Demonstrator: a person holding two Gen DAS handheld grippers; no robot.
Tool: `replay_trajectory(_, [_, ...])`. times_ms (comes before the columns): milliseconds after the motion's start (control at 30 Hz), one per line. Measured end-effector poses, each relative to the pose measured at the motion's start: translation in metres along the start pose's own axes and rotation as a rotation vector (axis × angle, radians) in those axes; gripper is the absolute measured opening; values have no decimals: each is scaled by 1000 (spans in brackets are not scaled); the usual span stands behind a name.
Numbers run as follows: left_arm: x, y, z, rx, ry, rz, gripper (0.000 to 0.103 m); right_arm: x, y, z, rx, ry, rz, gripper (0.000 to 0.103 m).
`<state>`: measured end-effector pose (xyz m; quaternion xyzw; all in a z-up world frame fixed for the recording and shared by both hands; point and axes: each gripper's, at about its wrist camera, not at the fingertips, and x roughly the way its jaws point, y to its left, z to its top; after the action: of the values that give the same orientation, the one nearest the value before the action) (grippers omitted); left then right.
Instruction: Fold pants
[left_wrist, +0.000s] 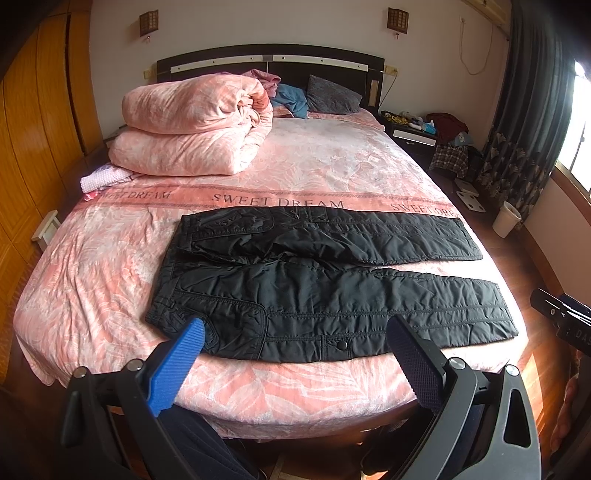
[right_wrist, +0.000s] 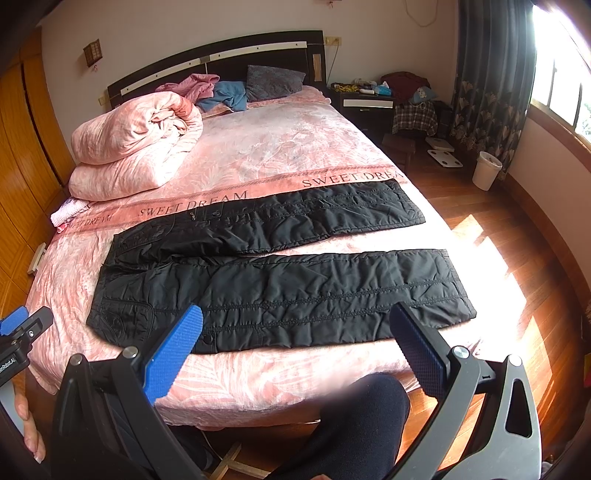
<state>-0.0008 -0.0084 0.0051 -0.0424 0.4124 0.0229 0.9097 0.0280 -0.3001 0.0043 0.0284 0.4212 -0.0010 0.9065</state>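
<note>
Black quilted pants (left_wrist: 314, 280) lie flat on the pink bed (left_wrist: 110, 258), waist to the left, both legs spread apart toward the right; they also show in the right wrist view (right_wrist: 280, 277). My left gripper (left_wrist: 295, 328) is open and empty, held above the bed's near edge in front of the near leg's waist end. My right gripper (right_wrist: 295, 317) is open and empty, held above the near edge in front of the near leg. The left gripper also shows at the left edge of the right wrist view (right_wrist: 22, 325); the right gripper shows at the right edge of the left wrist view (left_wrist: 561, 314).
A folded pink quilt (left_wrist: 188, 125) sits at the bed's far left, with pillows and clothes (left_wrist: 325, 96) by the headboard. A nightstand (left_wrist: 413, 136), white bin (left_wrist: 506, 219) and scales stand right of the bed on the wooden floor. Wardrobes line the left wall.
</note>
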Motion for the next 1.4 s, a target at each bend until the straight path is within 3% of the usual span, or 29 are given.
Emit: replay_trajectory(1400, [3,7,-1,-3,0,2,99,7,1,1,-4,5,4,101])
